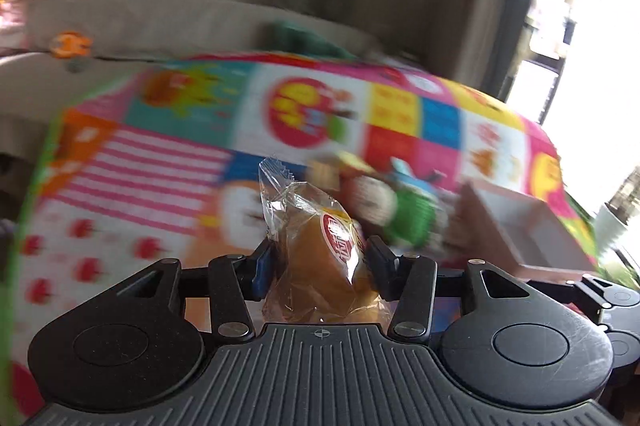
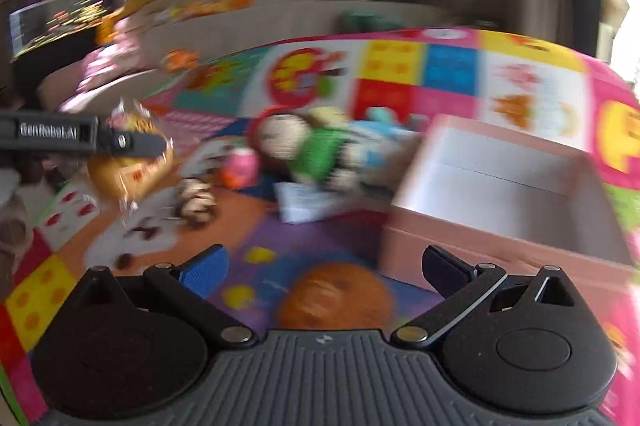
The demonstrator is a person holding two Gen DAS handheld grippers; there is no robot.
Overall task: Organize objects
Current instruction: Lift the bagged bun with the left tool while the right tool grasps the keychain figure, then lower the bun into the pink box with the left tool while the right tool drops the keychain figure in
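My left gripper is shut on a golden pastry in a clear crinkly wrapper with a red label, held above the colourful play mat. The right wrist view shows that same gripper at the far left, with the wrapped pastry hanging under it. My right gripper is open just above a round brown bun lying on the mat; its pads do not touch the bun. A pink box with a white inside stands open at the right, also visible as the pink box.
A soft doll in green lies mid-mat beside a blue-and-white toy. A small pink cup, a dark brown lump and a white paper lie nearby. Beyond the mat are a beige sofa and a bright window.
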